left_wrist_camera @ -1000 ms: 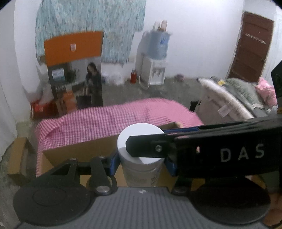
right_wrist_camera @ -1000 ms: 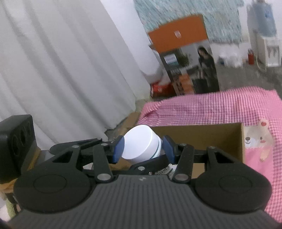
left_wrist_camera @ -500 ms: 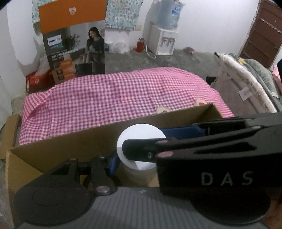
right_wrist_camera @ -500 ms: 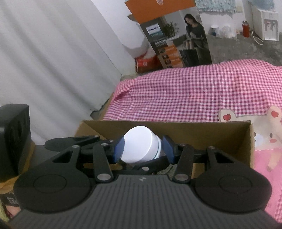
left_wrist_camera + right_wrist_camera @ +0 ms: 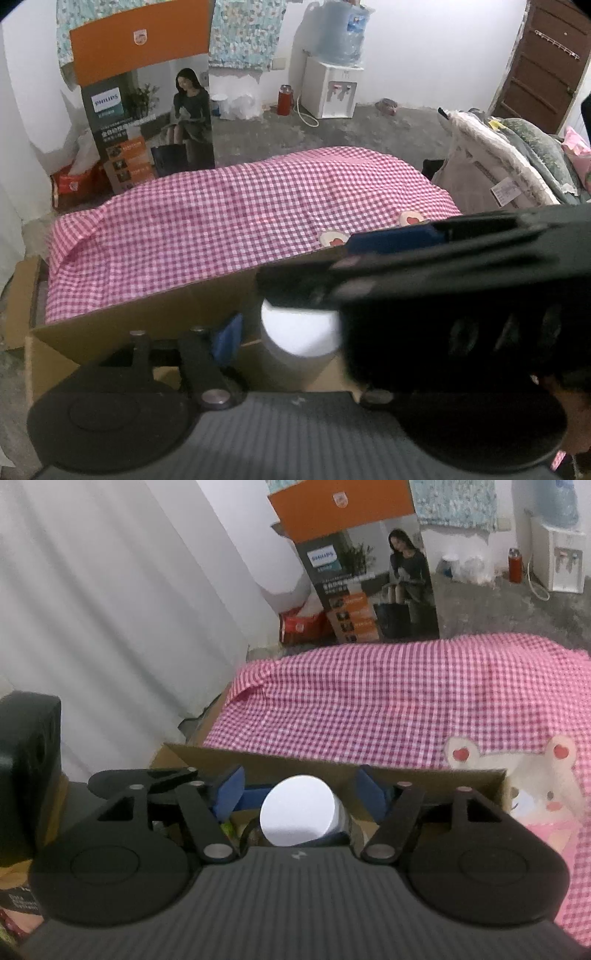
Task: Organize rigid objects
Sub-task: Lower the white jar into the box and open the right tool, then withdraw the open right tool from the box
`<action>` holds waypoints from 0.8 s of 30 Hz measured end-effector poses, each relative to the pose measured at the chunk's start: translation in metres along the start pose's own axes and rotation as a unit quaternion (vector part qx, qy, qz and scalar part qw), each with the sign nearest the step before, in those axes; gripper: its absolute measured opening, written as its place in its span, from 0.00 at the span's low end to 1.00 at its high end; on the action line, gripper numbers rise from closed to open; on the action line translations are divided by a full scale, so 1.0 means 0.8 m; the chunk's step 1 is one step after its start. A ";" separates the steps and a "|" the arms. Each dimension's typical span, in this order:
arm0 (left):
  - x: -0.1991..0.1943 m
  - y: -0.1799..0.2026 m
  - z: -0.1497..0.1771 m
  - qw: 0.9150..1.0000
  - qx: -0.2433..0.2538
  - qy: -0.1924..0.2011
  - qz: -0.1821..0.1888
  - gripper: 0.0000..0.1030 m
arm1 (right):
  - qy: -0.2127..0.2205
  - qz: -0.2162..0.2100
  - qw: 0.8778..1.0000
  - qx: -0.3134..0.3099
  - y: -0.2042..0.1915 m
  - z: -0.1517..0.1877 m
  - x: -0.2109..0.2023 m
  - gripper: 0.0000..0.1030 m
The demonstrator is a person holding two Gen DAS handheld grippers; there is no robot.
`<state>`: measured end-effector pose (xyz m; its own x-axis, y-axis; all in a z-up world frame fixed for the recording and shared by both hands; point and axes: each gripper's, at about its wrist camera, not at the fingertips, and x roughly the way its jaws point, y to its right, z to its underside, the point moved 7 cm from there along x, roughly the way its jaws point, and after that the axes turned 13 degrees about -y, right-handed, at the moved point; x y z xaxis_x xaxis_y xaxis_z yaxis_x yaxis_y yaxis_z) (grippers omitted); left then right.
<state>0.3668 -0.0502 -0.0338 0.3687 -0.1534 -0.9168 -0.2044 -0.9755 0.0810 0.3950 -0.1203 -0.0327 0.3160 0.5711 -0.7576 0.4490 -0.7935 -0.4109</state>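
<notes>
A white-lidded jar stands inside an open cardboard box. My right gripper straddles the jar; its jaws are opening, and both blue pads stand clear of the jar's sides. My left gripper reaches the same jar from the other side, jaws opening too. Its left pad shows a gap to the jar. Its right finger is hidden behind the black housing of the right-hand tool.
The box sits at the near edge of a table under a pink checked cloth. Behind it stand a tall orange printed carton and a water dispenser. White curtains hang on the left. Bedding lies on the right.
Both grippers sank toward the box with the jar in their grip. In the last half second both pairs of jaws spread apart and the pads came off the jar.
</notes>
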 end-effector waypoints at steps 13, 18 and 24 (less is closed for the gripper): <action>-0.145 -0.010 0.066 0.995 -0.013 0.101 0.018 0.89 | 0.114 -0.063 0.991 0.026 -0.018 0.077 -0.187 0.65; -0.188 -0.004 0.119 0.991 -0.018 0.133 0.029 0.92 | 0.138 -0.069 0.988 0.013 -0.040 0.144 -0.236 0.65; -0.186 0.018 0.200 0.991 -0.010 0.130 0.044 0.92 | 0.133 -0.019 0.991 0.001 -0.054 0.227 -0.232 0.65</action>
<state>0.1643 -0.0160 0.0411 0.5714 -0.2700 -0.7750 -0.2283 -0.9594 0.1659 0.1654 -0.2304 0.0333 0.5086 0.6349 -0.5816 0.4628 -0.7712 -0.4371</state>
